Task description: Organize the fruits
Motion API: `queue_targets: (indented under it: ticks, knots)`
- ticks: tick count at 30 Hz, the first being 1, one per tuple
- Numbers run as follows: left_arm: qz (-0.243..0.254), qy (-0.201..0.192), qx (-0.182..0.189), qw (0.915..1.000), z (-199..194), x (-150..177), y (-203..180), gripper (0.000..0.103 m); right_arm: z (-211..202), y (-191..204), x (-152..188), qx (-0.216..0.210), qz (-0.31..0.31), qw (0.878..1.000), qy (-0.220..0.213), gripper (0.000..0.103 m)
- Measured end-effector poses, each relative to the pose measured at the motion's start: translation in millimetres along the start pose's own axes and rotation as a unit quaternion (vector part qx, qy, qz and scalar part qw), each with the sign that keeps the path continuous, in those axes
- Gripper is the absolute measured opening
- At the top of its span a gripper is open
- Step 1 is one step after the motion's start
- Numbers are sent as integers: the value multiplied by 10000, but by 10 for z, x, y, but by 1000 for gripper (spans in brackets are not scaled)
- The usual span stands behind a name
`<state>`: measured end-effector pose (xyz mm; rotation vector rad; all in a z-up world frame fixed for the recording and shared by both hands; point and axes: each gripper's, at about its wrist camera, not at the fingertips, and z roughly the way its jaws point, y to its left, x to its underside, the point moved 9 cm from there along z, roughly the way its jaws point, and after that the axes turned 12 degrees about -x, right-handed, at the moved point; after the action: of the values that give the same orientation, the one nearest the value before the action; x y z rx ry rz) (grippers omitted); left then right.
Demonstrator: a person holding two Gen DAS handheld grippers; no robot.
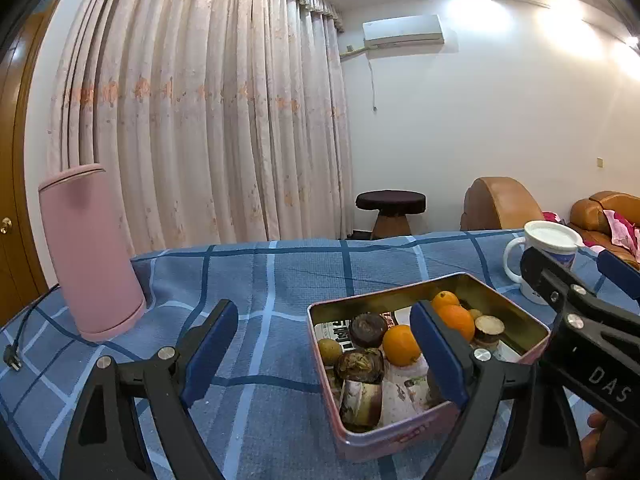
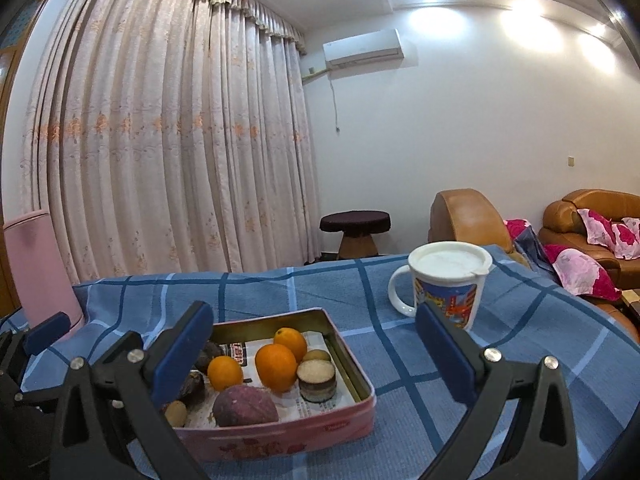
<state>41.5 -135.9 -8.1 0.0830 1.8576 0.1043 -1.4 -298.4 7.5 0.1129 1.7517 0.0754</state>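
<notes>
A shallow pink rectangular metal tin (image 2: 280, 432) sits on the blue checked tablecloth (image 2: 500, 360), holding three oranges (image 2: 276, 366), a rough purple round fruit (image 2: 244, 406), small brownish fruits and some dark cut pieces. The left gripper (image 1: 324, 360) stands wide open with nothing between its blue pads, its right-hand pad over the tin's near side. The right gripper (image 2: 316, 350) is likewise open and empty, spanning the tin's right half.

To work cleanly, one gripper should come down over a single orange, pads on opposite sides, clear of its neighbours and the tin wall.

Beyond the tin to the right stands a lidded white mug with a printed picture (image 2: 448, 284); to its left, a tall pink cylinder (image 1: 90, 252). What the dark pieces are is hard to make out, perhaps wrapped sweets. No separate container for sorted fruit is in view.
</notes>
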Motion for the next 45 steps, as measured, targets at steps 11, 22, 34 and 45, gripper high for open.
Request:
queue_targets:
  ticks: [11, 22, 34, 45]
  knots:
    - [29, -169, 83, 9998, -254, 50, 66, 89, -358, 126, -35, 143, -232, 9991, -338, 103]
    - [11, -135, 84, 9999, -292, 67, 80, 89, -447, 156, -54, 185, -262, 9986, -425, 103]
    - [-35, -16, 50, 10000, -242, 85, 123, 89, -447, 153, -75, 213, -302, 9984, -419, 103]
    - [-35, 17, 8, 10000, -209, 85, 130, 89, -448, 145, -75, 226, -287, 9985, -399, 103]
